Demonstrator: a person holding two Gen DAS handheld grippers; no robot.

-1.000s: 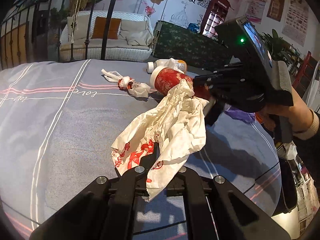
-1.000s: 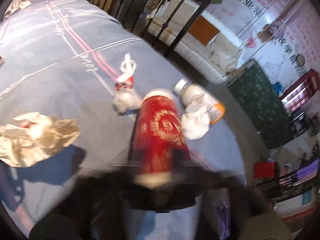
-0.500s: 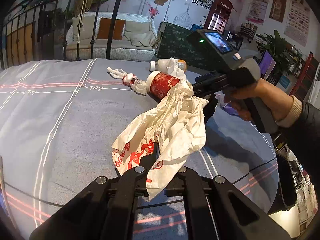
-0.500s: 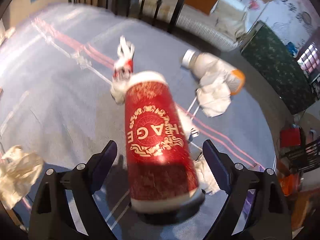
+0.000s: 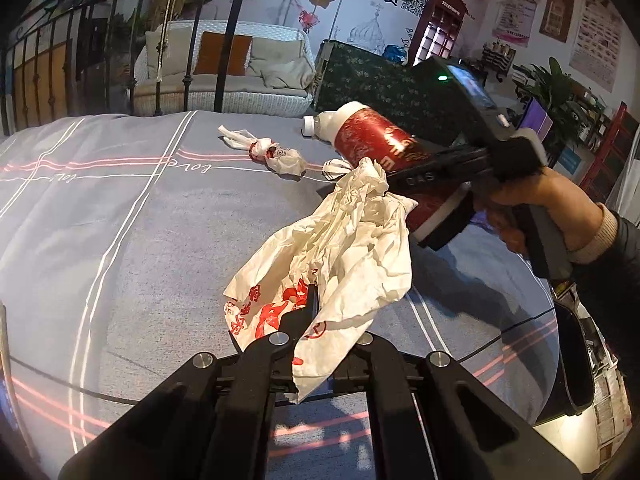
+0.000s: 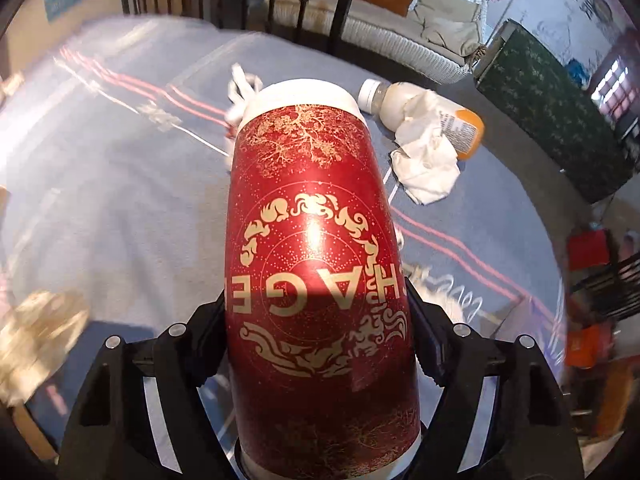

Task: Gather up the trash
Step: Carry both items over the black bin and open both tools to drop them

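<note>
Left gripper (image 5: 308, 312): fingers pressed together on the crumpled white paper bag (image 5: 344, 248) with red print, holding it up off the blue-grey bedspread (image 5: 120, 220).
Right gripper (image 6: 320, 320): fingers clamped on both sides of the red paper cup (image 6: 316, 264), gold pattern and white lid pointing away from the camera.
Red paper cup, left view (image 5: 380, 156): tilted, lifted clear of the bedspread, its side right behind the top of the paper bag.
Right hand (image 5: 536, 204): wrapped around the right gripper's handle.
Plastic bottle (image 6: 424, 116): lying on the bedspread beyond the cup, white cap, orange base.
Crumpled tissue (image 6: 428, 164): resting against the bottle.
Knotted white bag (image 5: 268, 152): on the bedspread, left of the cup, well apart from the paper bag.
</note>
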